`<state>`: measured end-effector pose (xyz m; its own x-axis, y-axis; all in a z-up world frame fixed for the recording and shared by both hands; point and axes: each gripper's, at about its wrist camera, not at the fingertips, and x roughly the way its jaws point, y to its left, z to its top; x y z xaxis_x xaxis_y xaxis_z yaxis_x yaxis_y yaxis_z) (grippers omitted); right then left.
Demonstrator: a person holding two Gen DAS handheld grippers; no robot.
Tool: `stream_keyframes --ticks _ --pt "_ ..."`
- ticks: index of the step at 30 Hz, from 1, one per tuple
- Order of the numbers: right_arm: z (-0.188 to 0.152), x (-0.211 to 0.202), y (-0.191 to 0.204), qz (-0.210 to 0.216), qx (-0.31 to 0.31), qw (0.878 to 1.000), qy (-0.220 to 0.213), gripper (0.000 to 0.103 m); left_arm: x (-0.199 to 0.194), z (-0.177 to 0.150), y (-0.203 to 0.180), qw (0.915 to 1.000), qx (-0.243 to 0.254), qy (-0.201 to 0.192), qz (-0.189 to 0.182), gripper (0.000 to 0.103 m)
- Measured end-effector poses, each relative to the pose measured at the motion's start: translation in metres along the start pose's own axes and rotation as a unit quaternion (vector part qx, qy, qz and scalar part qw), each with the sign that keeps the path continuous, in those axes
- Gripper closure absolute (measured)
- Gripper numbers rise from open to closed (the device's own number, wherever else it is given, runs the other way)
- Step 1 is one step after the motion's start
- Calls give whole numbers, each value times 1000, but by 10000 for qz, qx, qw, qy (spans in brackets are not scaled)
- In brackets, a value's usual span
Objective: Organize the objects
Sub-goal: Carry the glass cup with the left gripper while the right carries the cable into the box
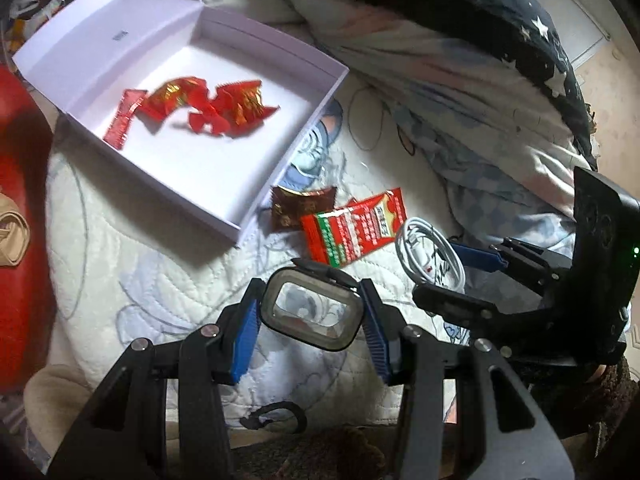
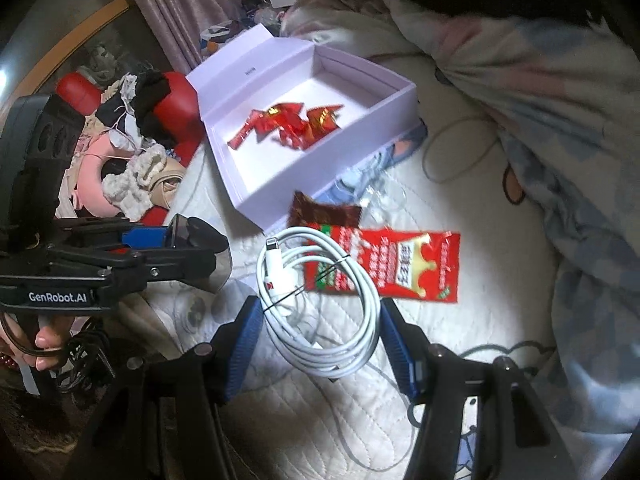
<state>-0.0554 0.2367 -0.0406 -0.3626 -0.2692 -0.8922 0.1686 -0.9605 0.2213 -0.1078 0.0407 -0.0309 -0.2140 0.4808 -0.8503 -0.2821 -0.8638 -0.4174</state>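
— What did each hand-held gripper hold over the bed?

— My left hand-held gripper [image 1: 310, 326] clamped a stiff, slippery clear case [image 1: 314, 312] by its edges; my right [image 2: 320, 334] pinched the light, floppy cable coil [image 2: 318, 304] across.

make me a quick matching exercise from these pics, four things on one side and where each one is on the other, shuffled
Things:
1. clear phone case
2. coiled white charging cable
3. red candy wrappers
4. large red sachet

Places:
A. inside the open white box
B. lying on the quilt, outside the box
C. between the pads of the left hand-held gripper
D. between the pads of the right hand-held gripper

Pairs: 1-C, 2-D, 3-A, 4-B
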Motion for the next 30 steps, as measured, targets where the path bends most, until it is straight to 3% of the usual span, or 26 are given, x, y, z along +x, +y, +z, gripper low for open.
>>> stream_keyframes --ticks 15,30 --pt "48 12 30 246 -510 9984 25 43 -23 37 32 9991 -40 -258 335 58" --pt "119 30 9 316 -632 9975 -35 43 -15 86 63 9974 -406 -224 543 58"
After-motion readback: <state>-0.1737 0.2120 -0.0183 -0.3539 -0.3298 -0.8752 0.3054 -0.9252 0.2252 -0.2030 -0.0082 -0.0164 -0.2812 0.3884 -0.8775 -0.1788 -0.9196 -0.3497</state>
